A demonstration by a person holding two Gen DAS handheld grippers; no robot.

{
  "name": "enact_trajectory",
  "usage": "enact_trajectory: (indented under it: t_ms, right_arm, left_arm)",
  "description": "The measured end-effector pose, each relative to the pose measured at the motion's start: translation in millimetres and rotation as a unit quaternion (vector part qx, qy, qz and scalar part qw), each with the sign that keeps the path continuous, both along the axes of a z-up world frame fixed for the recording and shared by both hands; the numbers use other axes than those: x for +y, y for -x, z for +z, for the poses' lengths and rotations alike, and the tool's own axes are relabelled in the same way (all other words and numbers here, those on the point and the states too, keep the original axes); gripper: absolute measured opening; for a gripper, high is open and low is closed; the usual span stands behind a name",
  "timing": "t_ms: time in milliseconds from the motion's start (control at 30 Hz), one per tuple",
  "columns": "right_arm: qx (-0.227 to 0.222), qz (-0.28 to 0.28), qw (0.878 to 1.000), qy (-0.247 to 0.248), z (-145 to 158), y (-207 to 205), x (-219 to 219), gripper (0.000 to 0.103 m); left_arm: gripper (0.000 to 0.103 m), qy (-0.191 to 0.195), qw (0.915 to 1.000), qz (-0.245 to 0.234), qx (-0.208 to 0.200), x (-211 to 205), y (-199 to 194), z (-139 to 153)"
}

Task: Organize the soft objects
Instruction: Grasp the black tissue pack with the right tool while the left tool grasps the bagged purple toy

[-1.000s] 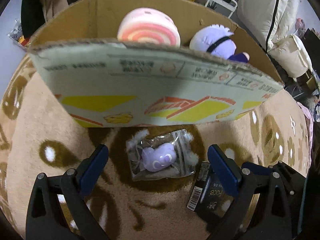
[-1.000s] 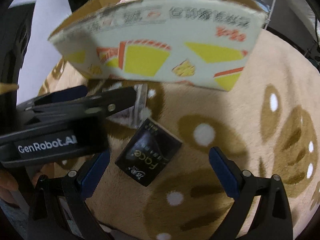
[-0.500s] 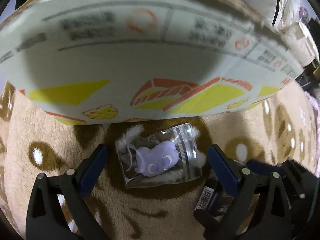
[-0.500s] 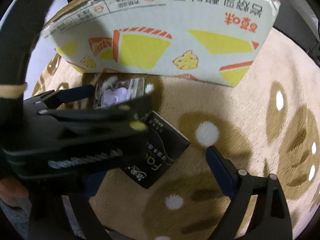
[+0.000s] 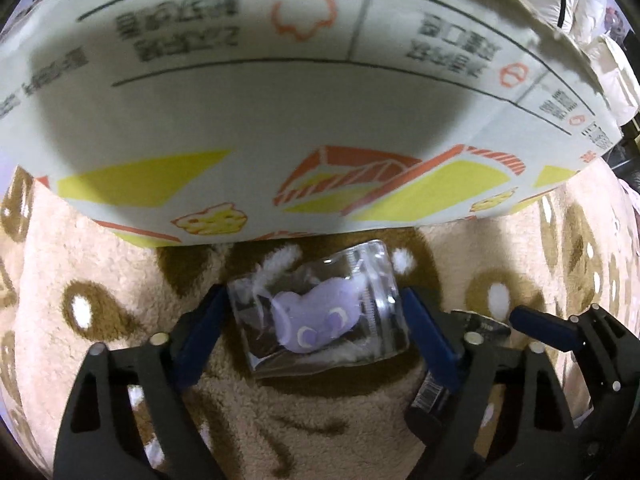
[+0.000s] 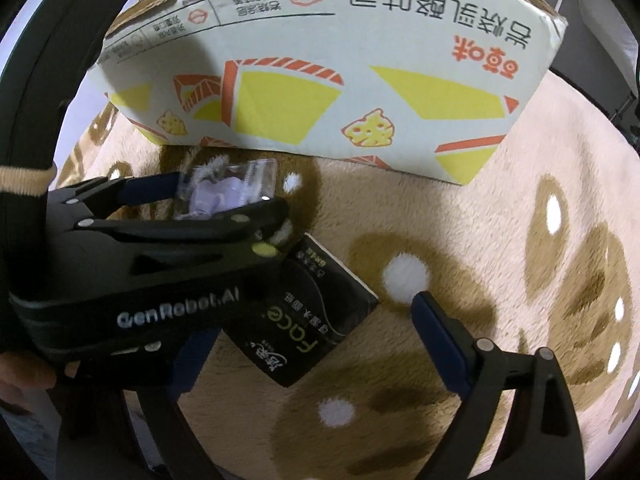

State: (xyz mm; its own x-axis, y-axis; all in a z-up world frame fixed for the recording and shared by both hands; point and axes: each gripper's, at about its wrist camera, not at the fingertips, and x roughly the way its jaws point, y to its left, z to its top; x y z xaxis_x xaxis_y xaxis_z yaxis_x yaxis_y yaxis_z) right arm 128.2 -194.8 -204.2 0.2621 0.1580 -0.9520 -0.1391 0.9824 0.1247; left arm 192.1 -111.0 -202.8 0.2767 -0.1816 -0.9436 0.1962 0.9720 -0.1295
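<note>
A clear zip bag with a small purple plush (image 5: 320, 316) lies on the rug right in front of the printed cardboard box (image 5: 280, 120). My left gripper (image 5: 312, 320) straddles the bag and its jaws are closing, blue pads touching both ends of the bag. The right wrist view shows the same grip from the side: the left gripper (image 6: 228, 200) on the bag (image 6: 248, 176). My right gripper (image 6: 316, 348) stands open over a black "Face" packet (image 6: 312, 328) on the rug, its left finger hidden behind the left gripper's body.
The box (image 6: 320, 80) stands close ahead as a tall wall. A beige rug with brown and white spots (image 6: 500, 240) stretches out to the right. A person's dark sleeve with a tan cuff (image 6: 24, 120) sits at the left. Part of the black packet (image 5: 430, 394) lies under the left gripper's right finger.
The left gripper dropped closer to the rug and box, then narrowed its jaws from wide apart onto the bag's ends. The right gripper stayed over the black packet.
</note>
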Motion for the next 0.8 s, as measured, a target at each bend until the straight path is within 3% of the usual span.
enact_trajectory:
  t_ms: [233,433,800]
  right_arm:
    - [0.000,0.008,1.000,0.014,-6.2,1.8,7.5,0.080]
    - [0.000,-0.001,1.000,0.018,-4.2,3.6,-2.2,0.079]
    - [-0.007,-0.003,0.999,0.040,-2.3,6.6,-10.9,0.078]
  left_arm:
    - [0.077,0.012,0.9999,0.012,0.004,11.7,-2.7,-2.8]
    - [0.075,0.044,0.9983,0.037,0.009,23.2,-4.1,-2.0]
    - [0.065,0.067,0.9960,0.058,-0.001,46.7,8.3,12.2]
